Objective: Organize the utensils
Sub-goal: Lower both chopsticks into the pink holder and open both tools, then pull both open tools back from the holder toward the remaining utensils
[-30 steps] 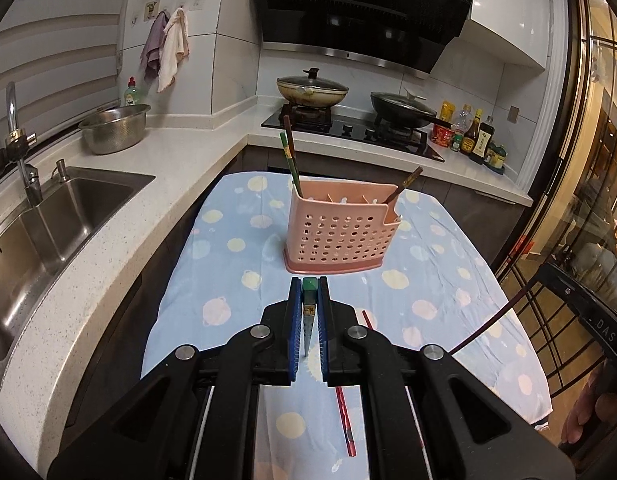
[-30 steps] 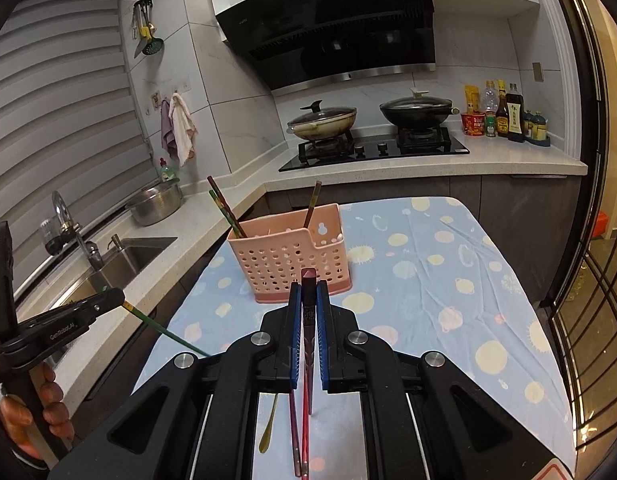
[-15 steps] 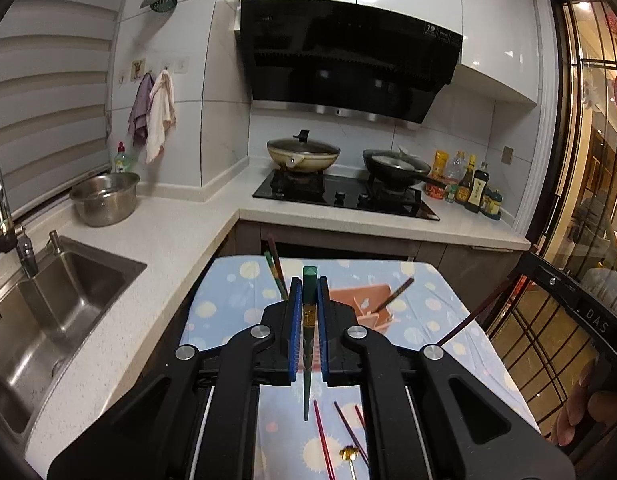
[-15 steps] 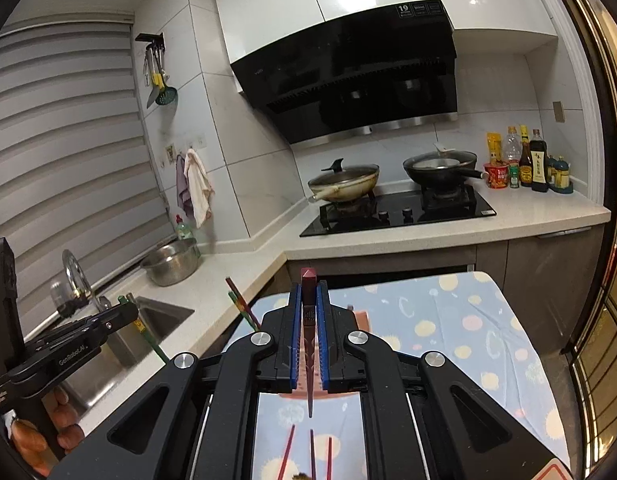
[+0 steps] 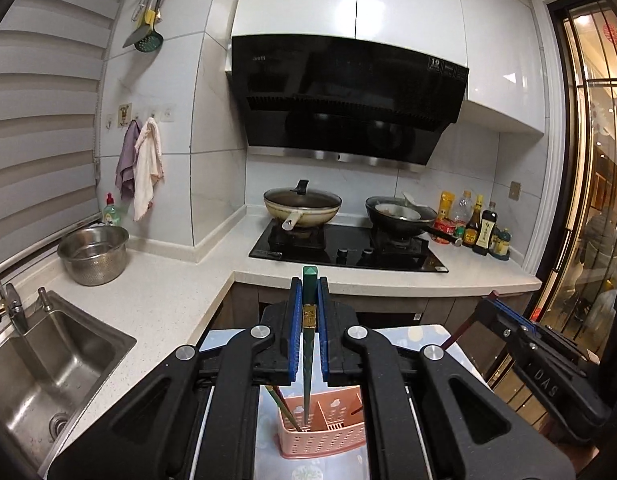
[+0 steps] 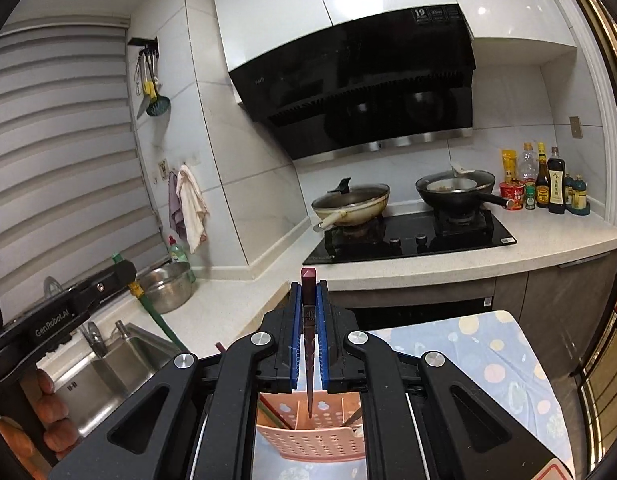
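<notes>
My left gripper (image 5: 309, 286) is shut on a green chopstick (image 5: 308, 344) that hangs down over the pink perforated utensil holder (image 5: 324, 436); its tip is at the holder's opening. My right gripper (image 6: 309, 288) is shut on a dark red chopstick (image 6: 309, 360) that hangs down over the same holder (image 6: 312, 436). Chopsticks stand in the holder's left compartment (image 5: 282, 404) and one leans at its right side (image 6: 354, 416). The left gripper shows at the left of the right wrist view (image 6: 122, 274), and the right gripper at the right of the left wrist view (image 5: 494, 300).
The holder stands on a blue spotted tablecloth (image 6: 504, 364). A steel sink (image 5: 48, 364) and steel bowl (image 5: 94, 254) are at left. A hob with two pans (image 5: 302, 204) and sauce bottles (image 5: 482, 230) line the back counter.
Both grippers have risen and tilted so the chopsticks point down over the holder. The holder has moved from ahead of the fingers to below them.
</notes>
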Demonstrator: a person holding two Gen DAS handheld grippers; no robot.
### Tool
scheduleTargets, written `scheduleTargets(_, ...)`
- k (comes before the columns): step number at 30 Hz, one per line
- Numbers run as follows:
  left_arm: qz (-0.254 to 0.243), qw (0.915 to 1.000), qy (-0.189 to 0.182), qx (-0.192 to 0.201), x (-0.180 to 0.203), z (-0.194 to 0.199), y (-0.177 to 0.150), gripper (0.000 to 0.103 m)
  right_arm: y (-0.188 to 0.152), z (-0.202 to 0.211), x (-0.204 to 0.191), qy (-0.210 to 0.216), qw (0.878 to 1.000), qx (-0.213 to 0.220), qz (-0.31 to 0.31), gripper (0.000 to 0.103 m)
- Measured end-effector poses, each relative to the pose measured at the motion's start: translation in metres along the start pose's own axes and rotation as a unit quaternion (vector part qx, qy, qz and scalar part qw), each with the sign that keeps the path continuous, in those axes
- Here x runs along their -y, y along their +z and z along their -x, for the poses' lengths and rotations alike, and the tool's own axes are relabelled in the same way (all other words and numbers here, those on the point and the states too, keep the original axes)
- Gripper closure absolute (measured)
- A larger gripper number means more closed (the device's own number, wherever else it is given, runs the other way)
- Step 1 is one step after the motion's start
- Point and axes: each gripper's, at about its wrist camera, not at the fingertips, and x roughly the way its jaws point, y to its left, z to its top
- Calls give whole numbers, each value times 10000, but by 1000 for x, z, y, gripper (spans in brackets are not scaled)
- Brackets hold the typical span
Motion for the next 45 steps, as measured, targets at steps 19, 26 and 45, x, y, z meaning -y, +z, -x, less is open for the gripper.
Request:
scheduleTargets(19,139,9970,345,-673,-8,-55,-46,44,-37,-50,13,-293,9976,-621,-37,78)
scheduleTargets(26,-6,9970,476,-608,-3,-43,-49,40,-35,-35,9,-268,9983,-508,12,68)
scheduleTargets(45,169,9944,485,-919,-20,9,-96,34,-90,38,11,-362,9966,-740,-7,63)
